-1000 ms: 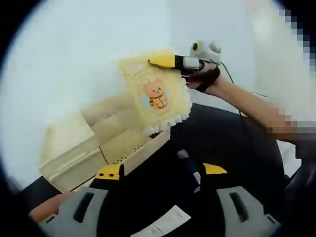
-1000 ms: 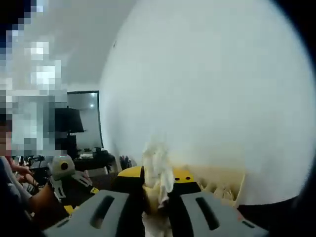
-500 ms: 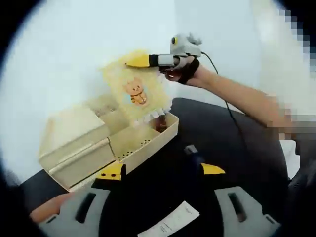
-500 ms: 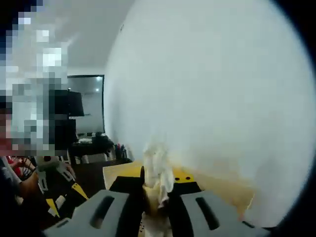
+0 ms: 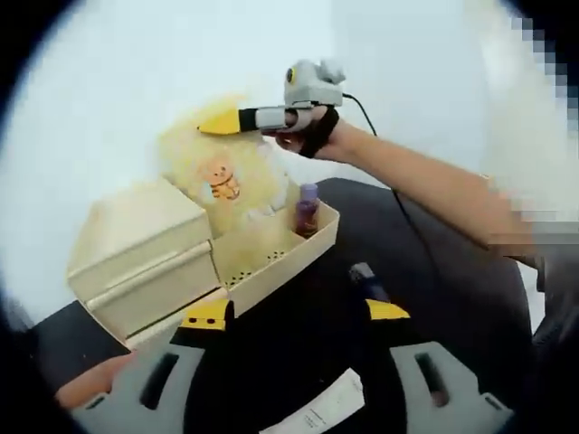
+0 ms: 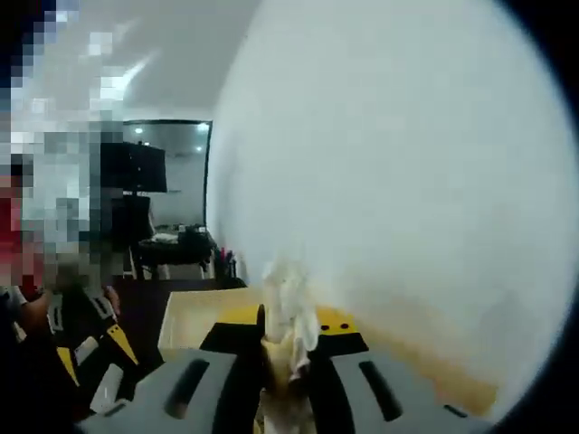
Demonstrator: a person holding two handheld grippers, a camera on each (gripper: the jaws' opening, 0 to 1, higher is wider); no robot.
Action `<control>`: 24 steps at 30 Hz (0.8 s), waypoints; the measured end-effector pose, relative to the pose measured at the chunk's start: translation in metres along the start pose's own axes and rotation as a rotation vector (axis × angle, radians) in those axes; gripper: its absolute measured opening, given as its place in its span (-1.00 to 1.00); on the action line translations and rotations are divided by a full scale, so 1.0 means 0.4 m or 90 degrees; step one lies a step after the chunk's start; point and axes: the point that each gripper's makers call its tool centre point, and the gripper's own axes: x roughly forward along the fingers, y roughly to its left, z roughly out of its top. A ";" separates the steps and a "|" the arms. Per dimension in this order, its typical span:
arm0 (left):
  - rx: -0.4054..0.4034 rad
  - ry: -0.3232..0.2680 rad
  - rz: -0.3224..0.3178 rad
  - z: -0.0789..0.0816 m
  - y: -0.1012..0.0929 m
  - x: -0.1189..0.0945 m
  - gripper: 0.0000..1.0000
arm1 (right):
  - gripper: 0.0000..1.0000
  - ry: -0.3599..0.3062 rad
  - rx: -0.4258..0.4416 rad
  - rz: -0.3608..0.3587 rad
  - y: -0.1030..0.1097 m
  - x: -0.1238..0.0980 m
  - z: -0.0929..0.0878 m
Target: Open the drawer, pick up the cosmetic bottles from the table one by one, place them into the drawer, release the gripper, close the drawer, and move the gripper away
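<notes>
Left gripper view: right claw (image 5: 222,120) pinches a bear-printed yellow cloth (image 5: 222,172); left claw (image 5: 296,312) wide.

Black table (image 5: 434,271) bears drawer box (image 5: 145,267), bottle (image 5: 365,278), perhaps paper (image 5: 317,413).

Right claw (image 6: 288,348) clamping pale cloth (image 6: 288,312)

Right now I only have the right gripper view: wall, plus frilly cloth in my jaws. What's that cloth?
Observer: The left gripper view shows the right gripper lifting a yellow cloth cover with a cartoon animal, above the cream drawer box.
Operator: Drawer open? Anything inside?
Observer: Open; a purple bottle stands upright in the drawer.
Operator: Any bottle on the table?
Observer: One dark bottle on the black table, just ahead of the open left gripper.
</notes>
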 end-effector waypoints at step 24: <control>0.010 0.001 0.017 -0.012 0.024 -0.001 -0.05 | -0.68 0.050 0.023 -0.030 -0.089 -0.012 -0.080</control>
